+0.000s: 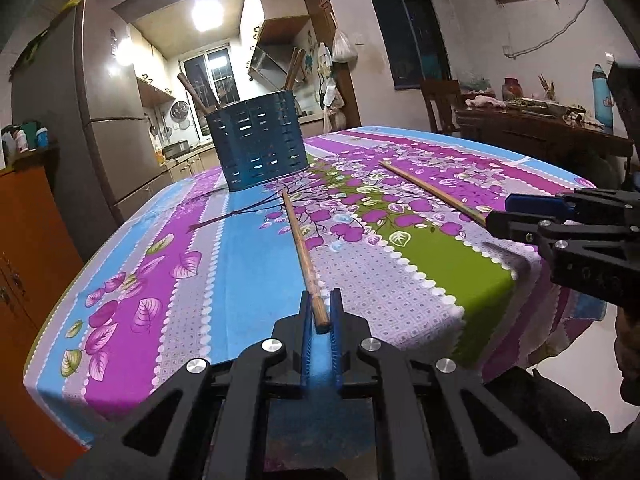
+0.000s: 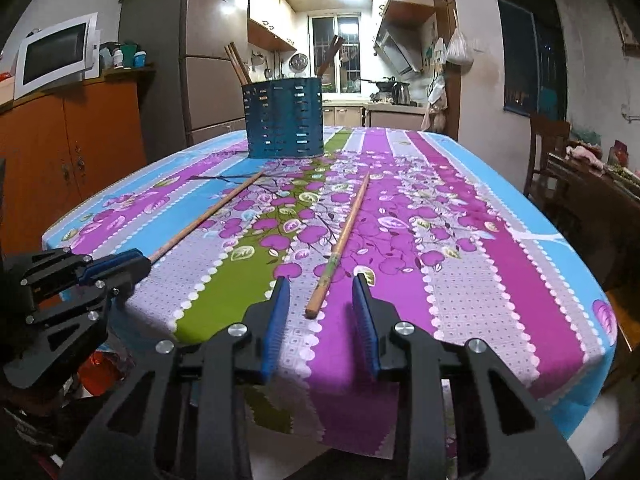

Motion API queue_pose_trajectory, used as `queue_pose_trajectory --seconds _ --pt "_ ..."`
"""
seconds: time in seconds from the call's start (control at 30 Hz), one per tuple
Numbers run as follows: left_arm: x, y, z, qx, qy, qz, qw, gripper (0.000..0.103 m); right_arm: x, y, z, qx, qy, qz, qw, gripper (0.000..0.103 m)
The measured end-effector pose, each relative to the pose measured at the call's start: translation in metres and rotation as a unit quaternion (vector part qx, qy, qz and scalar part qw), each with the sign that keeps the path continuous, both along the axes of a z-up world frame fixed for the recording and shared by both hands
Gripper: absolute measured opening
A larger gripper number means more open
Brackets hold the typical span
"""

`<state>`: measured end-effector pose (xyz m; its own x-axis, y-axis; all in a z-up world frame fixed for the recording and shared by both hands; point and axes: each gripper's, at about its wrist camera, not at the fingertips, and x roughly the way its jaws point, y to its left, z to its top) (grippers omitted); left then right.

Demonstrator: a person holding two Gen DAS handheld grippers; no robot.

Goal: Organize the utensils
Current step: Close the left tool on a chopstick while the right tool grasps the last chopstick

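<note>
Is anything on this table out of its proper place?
Yes. Two chopsticks lie loose on the tablecloth, apart and at different angles, while others stand in the blue holder. The left gripper is shut on one chopstick; the other chopstick lies between the open right gripper fingers.

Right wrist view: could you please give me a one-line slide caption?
Right gripper open around one chopstick's near end on floral tablecloth; blue utensil holder waits behind.
</note>
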<state>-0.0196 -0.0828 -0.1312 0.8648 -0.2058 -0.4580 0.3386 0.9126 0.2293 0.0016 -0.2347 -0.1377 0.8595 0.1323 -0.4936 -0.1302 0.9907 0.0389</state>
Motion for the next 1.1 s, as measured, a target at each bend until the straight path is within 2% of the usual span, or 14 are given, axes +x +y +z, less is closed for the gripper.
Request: queue_pose_trajectory --seconds 0.17,0.43,0.57,0.83,0.97,1.1 --pt "0.001 -0.003 -0.003 0.003 -0.011 0.005 0.9999 0.011 0.004 -0.001 -0.004 -0.001 -0.001 0.002 1.000 0.023" --pt "0.002 0.000 -0.007 -0.012 -0.017 0.004 0.9998 0.011 -0.001 0.001 -0.010 -0.007 -0.020 -0.009 1.000 0.019" --pt "0.004 0.002 -0.008 -0.022 -0.018 -0.001 0.9996 0.010 -0.004 0.006 -0.012 -0.004 -0.031 -0.018 0.999 0.009" --pt "0.010 0.010 -0.006 -0.035 -0.015 0.004 0.9993 0.008 -0.003 0.004 -0.009 0.020 -0.026 -0.028 0.999 0.005" --pt "0.009 0.016 0.004 -0.042 -0.032 0.005 0.9986 0.008 -0.002 -0.002 -0.001 0.030 -0.022 -0.029 0.999 0.005" --pt "0.008 0.027 0.022 -0.059 -0.051 0.015 0.9968 0.008 -0.005 -0.004 0.016 0.019 -0.041 -0.030 0.999 0.005"
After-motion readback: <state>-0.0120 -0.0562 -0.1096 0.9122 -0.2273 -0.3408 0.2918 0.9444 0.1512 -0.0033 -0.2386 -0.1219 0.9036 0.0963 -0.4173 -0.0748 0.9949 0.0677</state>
